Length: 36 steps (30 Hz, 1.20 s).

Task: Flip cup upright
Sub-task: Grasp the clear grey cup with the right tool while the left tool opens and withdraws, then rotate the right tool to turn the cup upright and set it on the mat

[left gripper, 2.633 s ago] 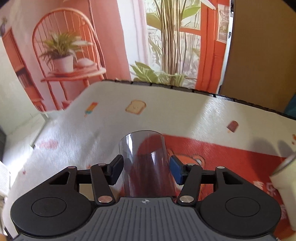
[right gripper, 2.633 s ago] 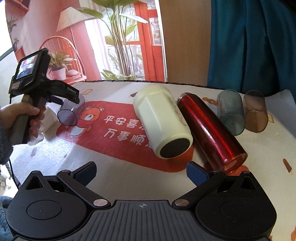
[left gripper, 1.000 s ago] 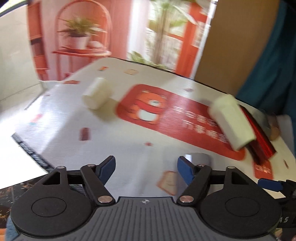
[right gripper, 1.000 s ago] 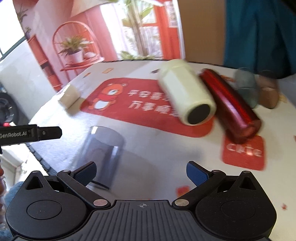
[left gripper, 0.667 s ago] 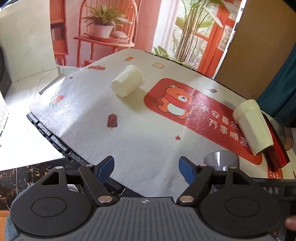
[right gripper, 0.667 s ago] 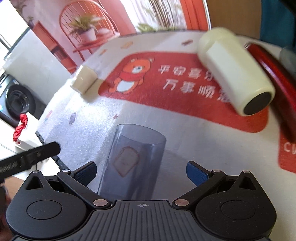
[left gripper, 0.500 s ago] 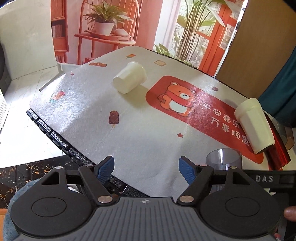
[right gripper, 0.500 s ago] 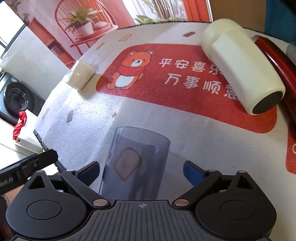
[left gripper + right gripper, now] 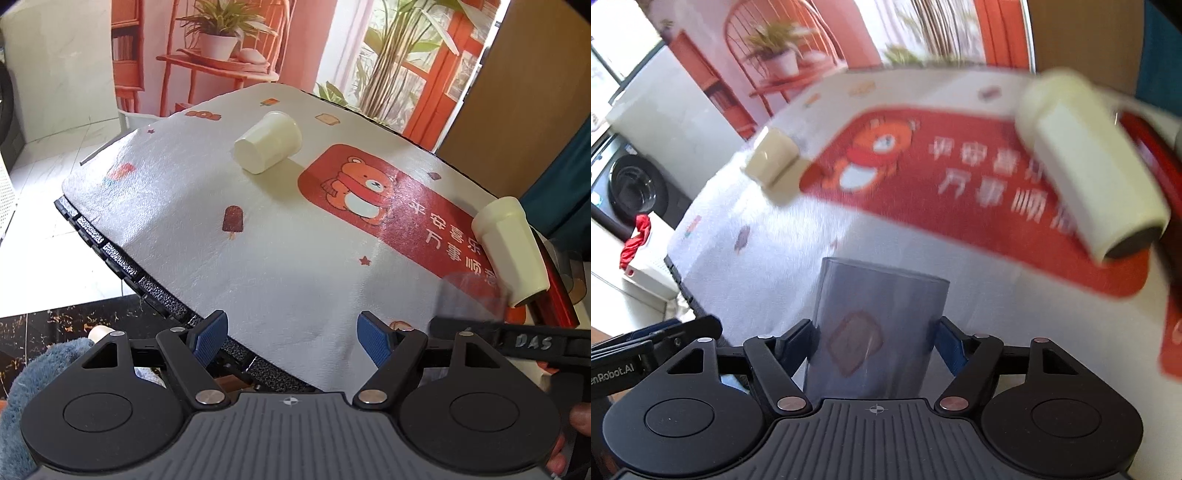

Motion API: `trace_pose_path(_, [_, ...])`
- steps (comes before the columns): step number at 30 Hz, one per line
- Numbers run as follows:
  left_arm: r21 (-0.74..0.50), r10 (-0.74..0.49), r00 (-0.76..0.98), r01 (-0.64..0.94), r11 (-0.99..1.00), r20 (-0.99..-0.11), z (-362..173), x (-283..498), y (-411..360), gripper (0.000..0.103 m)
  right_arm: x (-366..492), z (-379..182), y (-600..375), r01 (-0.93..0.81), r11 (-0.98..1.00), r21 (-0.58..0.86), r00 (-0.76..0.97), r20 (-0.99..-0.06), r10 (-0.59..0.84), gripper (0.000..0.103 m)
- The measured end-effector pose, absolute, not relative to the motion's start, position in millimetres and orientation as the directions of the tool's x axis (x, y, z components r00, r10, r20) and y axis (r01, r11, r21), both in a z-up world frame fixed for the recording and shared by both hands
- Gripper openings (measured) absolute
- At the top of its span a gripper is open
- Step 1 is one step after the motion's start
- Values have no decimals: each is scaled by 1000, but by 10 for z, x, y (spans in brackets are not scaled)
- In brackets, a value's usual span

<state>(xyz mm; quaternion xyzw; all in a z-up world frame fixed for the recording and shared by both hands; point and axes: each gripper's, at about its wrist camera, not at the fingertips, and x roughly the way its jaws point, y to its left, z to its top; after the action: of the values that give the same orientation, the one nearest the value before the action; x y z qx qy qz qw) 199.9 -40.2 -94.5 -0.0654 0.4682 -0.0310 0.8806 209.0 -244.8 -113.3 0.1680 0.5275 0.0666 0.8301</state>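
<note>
A clear grey-tinted cup (image 9: 875, 328) stands on the white mat between the blue pads of my right gripper (image 9: 875, 338), which has closed onto its sides. The same cup shows faint and blurred at the right of the left wrist view (image 9: 472, 295), behind the right gripper's black body (image 9: 517, 341). My left gripper (image 9: 291, 332) is open and empty over the table's near left edge. A small cream cup (image 9: 267, 142) lies on its side at the far left.
A large cream tumbler (image 9: 508, 247) and a red bottle (image 9: 554, 291) lie on their sides at the right on the red bear mat (image 9: 369, 192). The table's black edge (image 9: 110, 258) runs along the left, with floor below.
My right gripper has moved in and closed its fingers onto the clear cup, which stood free between open fingers before. My left gripper has drawn back slightly and stays open.
</note>
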Motion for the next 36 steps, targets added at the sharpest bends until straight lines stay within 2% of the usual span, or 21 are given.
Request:
trace_pose_path(6, [-133, -112, 555, 3, 991, -824, -960, 1987, -449, 79, 2091, -978, -2536, -12, 980, 200, 578, -798, 170, 64])
trace_pose_path(11, [-136, -113, 554, -1, 991, -825, -961, 1993, -430, 79, 2053, -1039, -2550, -51, 994, 94, 616, -781, 106, 63])
trace_pose_path(20, [-129, -111, 558, 7, 992, -822, -951, 1977, -446, 79, 1890, -994, -2432, -101, 995, 25, 613, -786, 82, 64])
trace_pose_path(28, [-116, -109, 565, 24, 993, -818, -913, 1932, -473, 79, 1839, -979, -2458, -83, 996, 32, 596, -800, 75, 64])
trace_pose_path(30, [-113, -106, 568, 24, 993, -816, -900, 1926, -473, 79, 1836, -995, -2464, -77, 996, 38, 592, -802, 76, 66])
trace_pose_path(32, [-109, -102, 572, 23, 994, -814, -882, 1910, -473, 79, 1825, -985, -2451, -79, 996, 38, 598, -798, 77, 74])
trace_pose_path(36, [-107, -104, 579, 28, 994, -809, -843, 1887, -481, 82, 1788, -920, -2418, -88, 996, 24, 609, -790, 73, 83])
